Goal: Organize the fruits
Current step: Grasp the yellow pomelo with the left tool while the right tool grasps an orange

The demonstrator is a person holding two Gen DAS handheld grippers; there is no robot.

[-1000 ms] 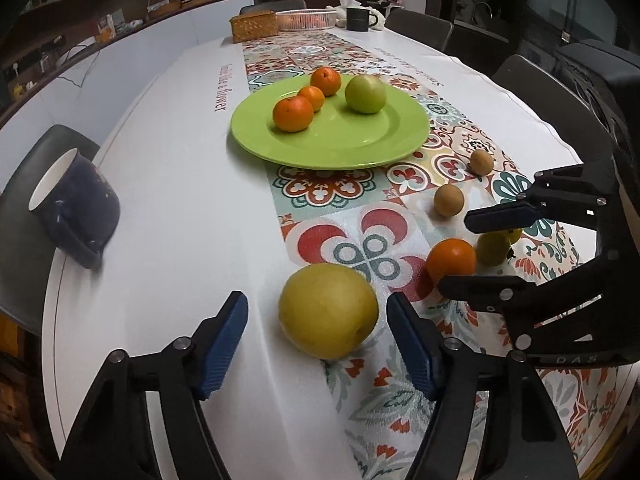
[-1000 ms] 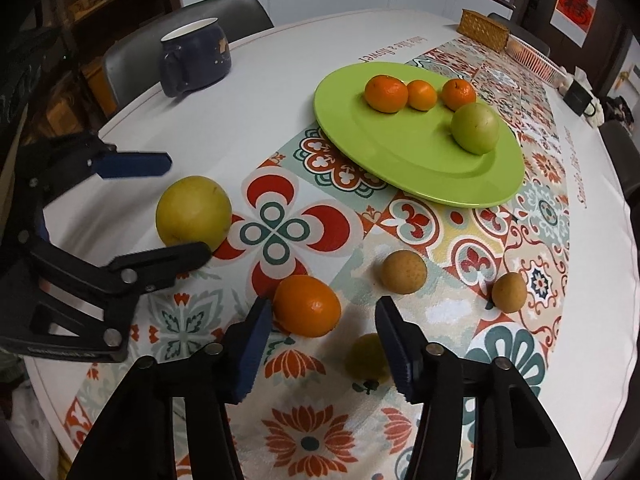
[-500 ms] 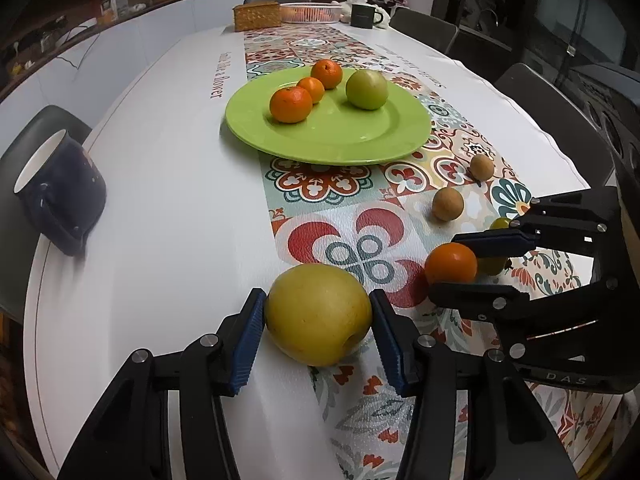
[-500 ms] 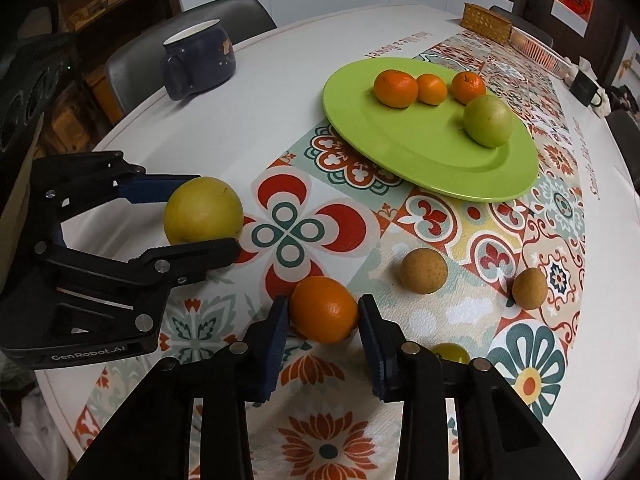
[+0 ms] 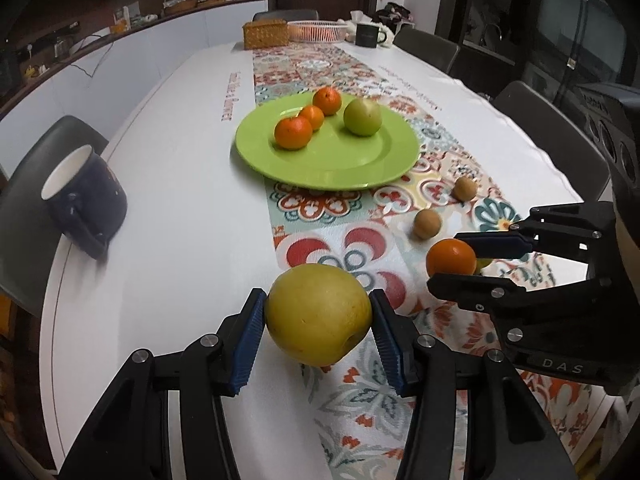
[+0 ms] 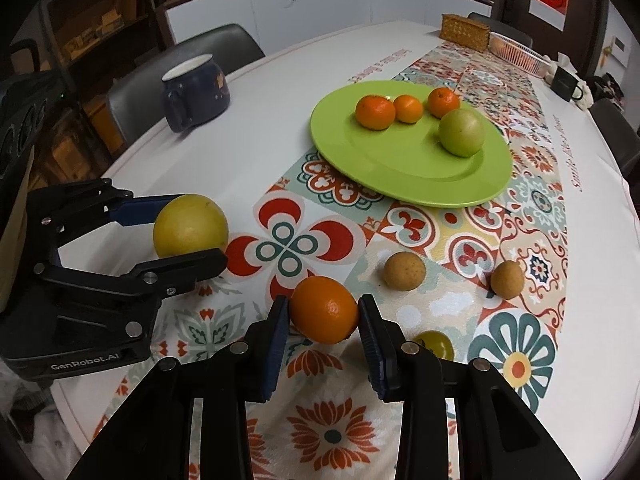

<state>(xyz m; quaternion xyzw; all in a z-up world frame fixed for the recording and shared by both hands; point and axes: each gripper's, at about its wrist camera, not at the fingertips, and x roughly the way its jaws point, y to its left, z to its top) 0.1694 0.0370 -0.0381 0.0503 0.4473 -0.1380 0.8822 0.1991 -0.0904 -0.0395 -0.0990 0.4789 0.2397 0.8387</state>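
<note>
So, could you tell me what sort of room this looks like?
Probably an office meeting room or break area: a long table with a patterned runner, grey chairs around it, and a counter along the wall.

Both hand-held grippers (open before) now clamp pear (image 5: 318, 314) and orange (image 6: 324, 309).

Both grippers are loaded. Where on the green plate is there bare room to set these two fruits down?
The green plate is bare across its near half, in front of the three tangerines and the green apple. Its far side is crowded. The yellow pear in the left gripper and the orange in the right gripper both look likely to fit there.
</note>
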